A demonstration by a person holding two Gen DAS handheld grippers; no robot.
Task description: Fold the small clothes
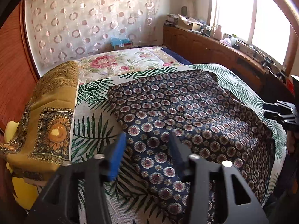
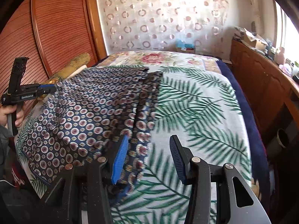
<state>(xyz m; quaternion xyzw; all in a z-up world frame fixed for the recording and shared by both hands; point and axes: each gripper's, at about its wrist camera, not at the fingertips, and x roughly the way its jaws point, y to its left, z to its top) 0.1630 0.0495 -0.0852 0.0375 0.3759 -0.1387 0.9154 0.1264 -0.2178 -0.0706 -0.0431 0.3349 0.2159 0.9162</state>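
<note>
Palm-leaf printed white bedspread (image 1: 93, 130) carries a navy medallion-patterned cloth (image 1: 186, 108), while left gripper (image 1: 147, 140) and right gripper (image 2: 149, 141) both gape, gripping nothing

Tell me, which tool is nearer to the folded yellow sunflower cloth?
Left. The left tool is beside the sunflower cloth; the right tool is across the navy patterned cloth.

Both fisheye views sit low behind their own gripper fingers, which fill the lower frame, and look slantwise down across the bed toward the circle-patterned curtain (image 1: 93, 18) at top. The left wrist view is close over the navy medallion-print cloth (image 1: 186, 112); the right wrist view has that cloth (image 2: 84, 112) at left. Both share the palm-leaf bedspread (image 2: 196, 112) and the wooden cabinet (image 1: 205, 46) on the right.
</note>
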